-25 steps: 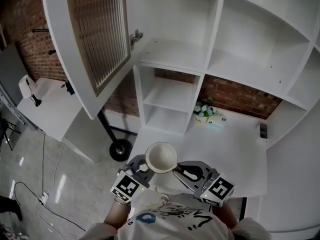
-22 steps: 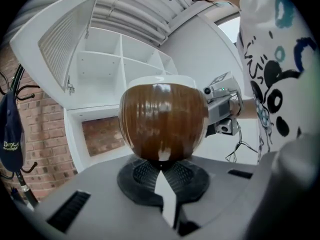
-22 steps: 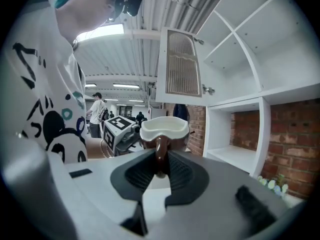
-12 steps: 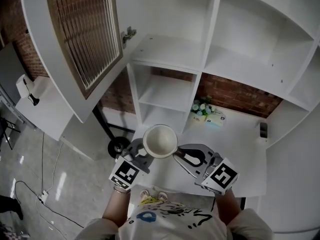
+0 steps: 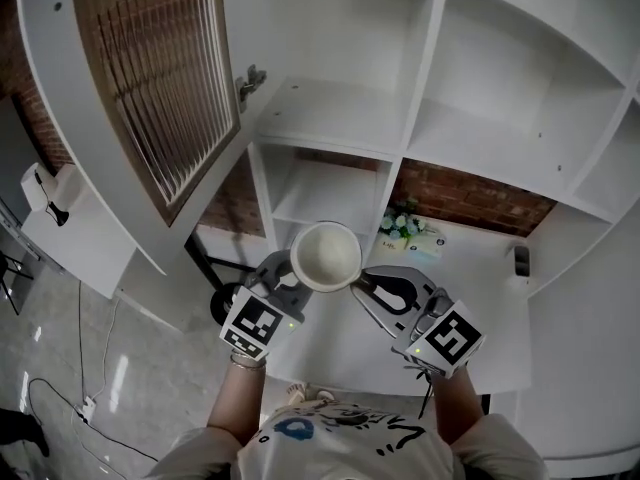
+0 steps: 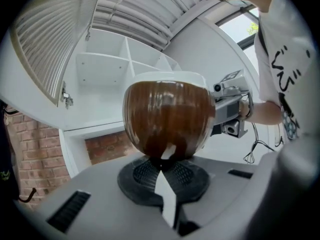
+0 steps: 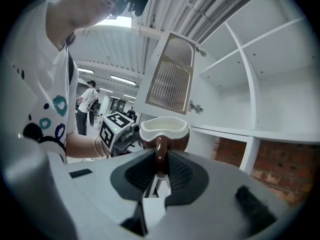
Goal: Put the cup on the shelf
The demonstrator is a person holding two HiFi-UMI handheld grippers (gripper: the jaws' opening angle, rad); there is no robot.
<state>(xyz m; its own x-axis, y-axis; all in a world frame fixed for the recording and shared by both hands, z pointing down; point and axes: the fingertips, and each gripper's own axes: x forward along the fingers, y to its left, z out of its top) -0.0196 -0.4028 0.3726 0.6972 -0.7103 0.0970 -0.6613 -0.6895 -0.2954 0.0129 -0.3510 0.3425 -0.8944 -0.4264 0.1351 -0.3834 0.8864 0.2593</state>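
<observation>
White shelving fills the upper half of the head view, its open compartments backed lower down by a red brick wall. A cabinet door with a ribbed panel hangs open at the upper left. Below the shelving lies a white tabletop, with a small bunch of flowers near the brick at its far edge.

At the centre of the frame the cup is held upright in the air between the two tools, in front of the lower left compartments and above the near part of the tabletop. It is brown and glossy outside, cream inside, and appears empty.

From the right side of the frame, the right gripper has its jaws drawn close on the cup's handle, which stands upright between the pads in the right gripper view.

From the left, the left gripper meets the cup. In the left gripper view its jaws are almost together, with only a thin slit between them, and their tips appear to nip the cup's rounded underside.
</observation>
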